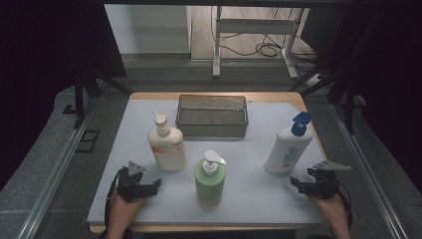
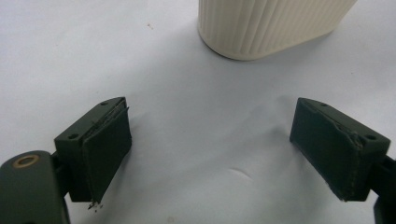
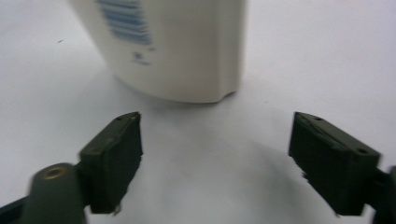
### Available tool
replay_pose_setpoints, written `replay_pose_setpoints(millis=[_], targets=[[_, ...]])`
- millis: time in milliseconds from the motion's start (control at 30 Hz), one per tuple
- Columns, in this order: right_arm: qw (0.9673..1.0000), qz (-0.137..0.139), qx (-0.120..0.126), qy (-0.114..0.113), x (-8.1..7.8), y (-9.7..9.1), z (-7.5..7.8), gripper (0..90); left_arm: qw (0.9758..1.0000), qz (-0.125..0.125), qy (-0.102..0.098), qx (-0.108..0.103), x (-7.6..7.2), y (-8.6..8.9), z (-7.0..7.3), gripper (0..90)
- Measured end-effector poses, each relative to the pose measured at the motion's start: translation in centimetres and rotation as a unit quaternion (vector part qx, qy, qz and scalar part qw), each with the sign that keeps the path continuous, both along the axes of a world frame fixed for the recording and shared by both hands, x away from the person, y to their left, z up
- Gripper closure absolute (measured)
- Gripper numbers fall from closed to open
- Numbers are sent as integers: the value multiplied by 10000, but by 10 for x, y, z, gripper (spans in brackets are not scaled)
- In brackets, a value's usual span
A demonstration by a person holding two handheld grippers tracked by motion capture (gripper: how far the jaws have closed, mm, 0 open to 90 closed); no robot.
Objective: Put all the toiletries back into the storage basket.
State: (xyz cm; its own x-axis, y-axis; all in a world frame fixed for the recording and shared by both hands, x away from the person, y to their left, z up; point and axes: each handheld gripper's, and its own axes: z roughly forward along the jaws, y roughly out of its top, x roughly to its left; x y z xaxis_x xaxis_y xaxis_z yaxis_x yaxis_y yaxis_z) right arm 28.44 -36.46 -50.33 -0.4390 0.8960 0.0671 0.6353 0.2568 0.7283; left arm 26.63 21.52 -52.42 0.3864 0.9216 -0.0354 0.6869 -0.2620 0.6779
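The white lotion bottle with the blue pump [image 1: 288, 148] stands upright at the table's [image 1: 249, 199] right, just ahead of my right gripper [image 3: 215, 154], jaws wide and empty to straddle it, while my left gripper [image 2: 210, 149] waits open near the cream bottle [image 2: 266, 23].

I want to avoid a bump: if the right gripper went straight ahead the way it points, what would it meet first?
Most likely the white bottle with the blue pump, standing just ahead of the open right gripper, slightly left of centre between its jaws; nothing lies between them.
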Motion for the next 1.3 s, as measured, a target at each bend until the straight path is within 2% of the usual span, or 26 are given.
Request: replay_pose_setpoints(millis=[33, 67, 133, 167, 200, 233, 367, 400, 533, 567, 600, 633, 900, 1133, 1300], targets=[[10000, 0, 0, 0, 0, 0, 0, 196, 10000, 0, -1, -1, 0, 0, 0, 122], [9999, -120, 21, 0, 3, -3, 0, 252, 10000, -4, -5, 7, 0, 0, 0, 122], [9999, -125, 66, -15, 5, -4, 2, 341, 10000, -3, -6, 8, 0, 0, 0, 122], [9999, -125, 66, -15, 5, -4, 2, 341, 10000, -3, -6, 9, 0, 0, 0, 122], [9999, -116, 17, -27, 7, -5, 4, 409, 10000, -3, -7, 10, 0, 0, 0, 122], [9999, -116, 17, -27, 7, -5, 4, 409, 10000, -3, -7, 10, 0, 0, 0, 121], [9999, -101, -27, 67, 11, -6, 5, 582, 10000, -2, -8, 10, 0, 0, 0, 121], [9999, -58, -82, 86, 14, -5, 5, 651, 10000, -2, -7, 11, 0, 0, 0, 121], [9997, -71, -224, 113, 19, -5, 4, 706, 10000, 2, -9, 10, 0, 0, 0, 121], [9995, -113, -264, 152, 22, -5, 3, 752, 10000, 2, -9, 10, 0, 0, 0, 121], [9995, -113, -264, 152, 22, -5, 3, 752, 10000, 2, -9, 11, 0, 0, 0, 121], [9994, -139, -288, 160, 27, -6, 2, 806, 10000, 2, -9, 11, 0, 0, 0, 121], [9994, -183, -184, 238, 45, -8, -2, 889, 10000, 3, -10, 12, 0, 0, 0, 121], [9994, -213, 57, 285, 60, -9, -4, 891, 10000, 0, -8, 13, 0, 0, 0, 121], [9993, -165, 135, 301, 69, -7, -4, 889, 10000, 3, -10, 11, 0, 0, 0, 121]])
